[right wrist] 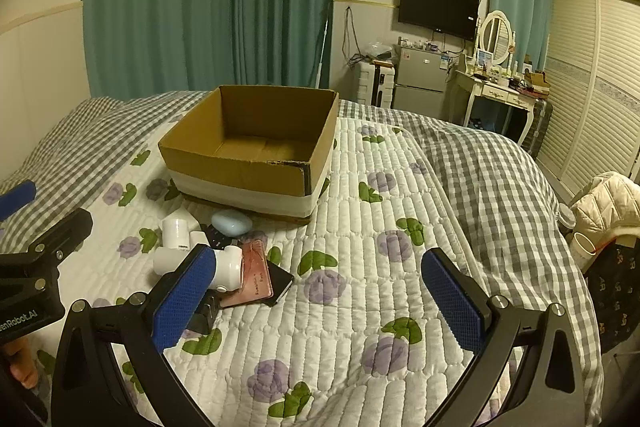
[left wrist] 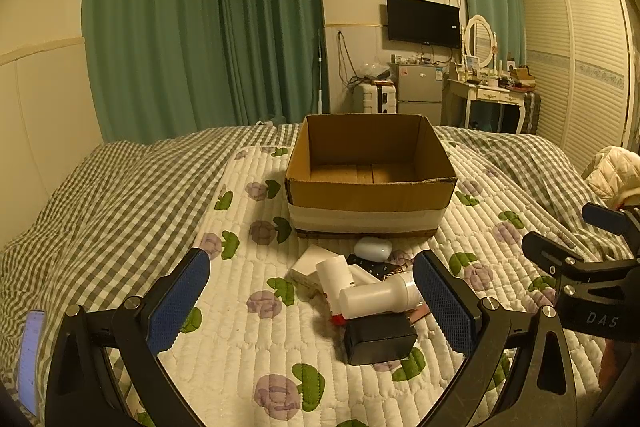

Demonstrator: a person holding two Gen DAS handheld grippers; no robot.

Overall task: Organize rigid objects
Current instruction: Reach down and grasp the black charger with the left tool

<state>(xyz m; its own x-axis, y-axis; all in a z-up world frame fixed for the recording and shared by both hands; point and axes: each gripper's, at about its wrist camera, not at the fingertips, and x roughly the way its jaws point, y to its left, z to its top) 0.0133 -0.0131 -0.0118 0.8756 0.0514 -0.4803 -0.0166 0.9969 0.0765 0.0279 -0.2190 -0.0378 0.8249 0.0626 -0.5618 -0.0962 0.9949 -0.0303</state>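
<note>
An open, empty cardboard box (left wrist: 370, 195) (right wrist: 248, 167) stands on the quilted bed. In front of it lies a pile: a pale blue case (left wrist: 373, 247) (right wrist: 231, 222), white bottles (left wrist: 380, 295) (right wrist: 176, 231), a white carton (left wrist: 308, 265), a black box (left wrist: 378, 339) and a pink booklet (right wrist: 256, 277). My left gripper (left wrist: 312, 303) is open and empty, hovering above the pile. My right gripper (right wrist: 320, 301) is open and empty, to the right of the pile; the pile sits by its left finger (right wrist: 184, 299).
A phone (left wrist: 30, 359) lies at the bed's left edge. A cream jacket (right wrist: 604, 203) hangs over a chair right of the bed. A fridge (left wrist: 418, 87), dressing table (left wrist: 486, 93) and wardrobe (left wrist: 576, 67) stand beyond the bed.
</note>
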